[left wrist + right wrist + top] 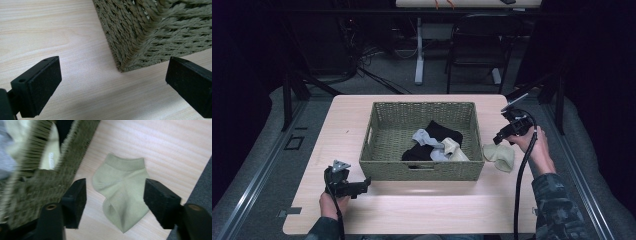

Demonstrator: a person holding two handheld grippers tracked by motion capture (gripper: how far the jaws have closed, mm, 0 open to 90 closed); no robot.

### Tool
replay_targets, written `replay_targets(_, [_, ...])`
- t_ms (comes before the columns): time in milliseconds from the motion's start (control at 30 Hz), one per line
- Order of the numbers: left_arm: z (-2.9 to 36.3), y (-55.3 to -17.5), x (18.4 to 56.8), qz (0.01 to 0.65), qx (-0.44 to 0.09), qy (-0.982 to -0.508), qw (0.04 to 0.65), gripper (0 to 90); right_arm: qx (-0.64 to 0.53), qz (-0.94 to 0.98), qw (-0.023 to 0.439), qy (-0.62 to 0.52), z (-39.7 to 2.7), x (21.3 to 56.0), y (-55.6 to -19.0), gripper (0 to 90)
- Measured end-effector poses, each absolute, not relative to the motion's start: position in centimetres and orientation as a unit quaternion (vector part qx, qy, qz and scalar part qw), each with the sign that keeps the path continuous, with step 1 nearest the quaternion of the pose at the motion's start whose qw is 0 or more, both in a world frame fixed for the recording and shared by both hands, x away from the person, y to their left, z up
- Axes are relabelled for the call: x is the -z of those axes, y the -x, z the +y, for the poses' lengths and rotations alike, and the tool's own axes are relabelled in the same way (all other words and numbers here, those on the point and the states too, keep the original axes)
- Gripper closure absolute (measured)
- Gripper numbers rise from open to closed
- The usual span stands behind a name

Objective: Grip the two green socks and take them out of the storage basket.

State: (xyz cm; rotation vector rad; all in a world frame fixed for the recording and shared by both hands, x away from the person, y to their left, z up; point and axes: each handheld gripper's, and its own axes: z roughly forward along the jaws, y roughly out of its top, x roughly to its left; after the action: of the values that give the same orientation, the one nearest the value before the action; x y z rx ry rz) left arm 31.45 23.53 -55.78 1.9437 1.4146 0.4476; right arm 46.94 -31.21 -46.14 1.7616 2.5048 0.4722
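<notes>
- Left gripper (362, 187): held low over table near front-left corner of basket, jaws spread wide, nothing btwn them. In left gripper view (112, 85) basket corner sits just past the gap btwn jaws, bare wood below.
- Right gripper (501, 136): off basket's right side, above the loose sock, jaws spread, empty. In right gripper view (115, 200) sock lies in the gap btwn the two jaws, on the table; no contact seen.
- Left hand (332, 202) grips its tool from bottom edge; right hand (532, 142) w/ camo-pattern sleeve (557, 205) comes in from lower right.
- Pale green sock (499, 156) (122, 195): ankle type, flat on table, just beside basket's right wall, outside it. Cuff end points away from right gripper camera.
- Woven basket (422, 172) (150, 37) (37, 182): olive-green, rectangular, centre of table, handle slot in front wall.
- Inside basket: black garment (439, 132), grey sock (424, 137), cream sock (452, 149), piled twd right-front part; items overlap.
- Table (412, 210): light wood top.
- Background: chair (474, 45) and cables on floor, dim.
</notes>
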Motion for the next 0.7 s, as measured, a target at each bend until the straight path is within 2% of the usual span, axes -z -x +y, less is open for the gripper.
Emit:
replay_targets(200, [23.5, -31.4, 55.8, 0.544, -0.174, -0.745, 0.343, 0.2, -0.157, 0.821, 0.024, -0.548, -30.8, 43.0, -46.6, 16.1])
replay_targets(700, [23.5, -31.4, 55.7, 0.542, -0.173, -0.748, 0.343, 0.2, -0.179, 0.847, 0.055, -0.498, -26.5, 36.1, -46.3, 4.5])
